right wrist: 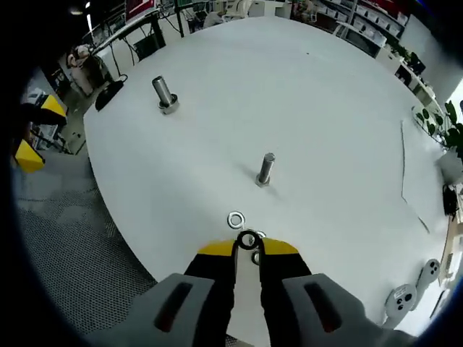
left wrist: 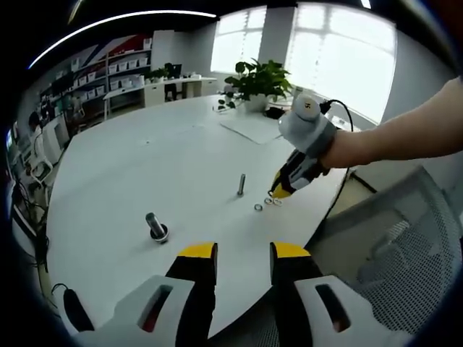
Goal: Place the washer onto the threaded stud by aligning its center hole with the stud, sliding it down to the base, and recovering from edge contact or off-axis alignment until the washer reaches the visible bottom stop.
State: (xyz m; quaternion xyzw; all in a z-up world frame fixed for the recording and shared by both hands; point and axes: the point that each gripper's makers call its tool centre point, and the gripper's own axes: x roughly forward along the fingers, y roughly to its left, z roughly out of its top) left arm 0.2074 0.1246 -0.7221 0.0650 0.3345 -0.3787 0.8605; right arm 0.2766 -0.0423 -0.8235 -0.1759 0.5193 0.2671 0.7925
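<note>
A slim threaded stud stands upright on the white table; it is also seen as the stud. My right gripper is low at the table's near edge, its yellow tips closed on a washer just short of the stud. Another washer lies flat between that gripper and the stud. From the left gripper view the right gripper tilts down onto a small cluster of washers. My left gripper hangs open over the table edge, holding nothing.
A thicker bolt stands on its head left of the stud, also the bolt. A paper sheet and a potted plant sit at the far side. A mesh chair is beside the table edge.
</note>
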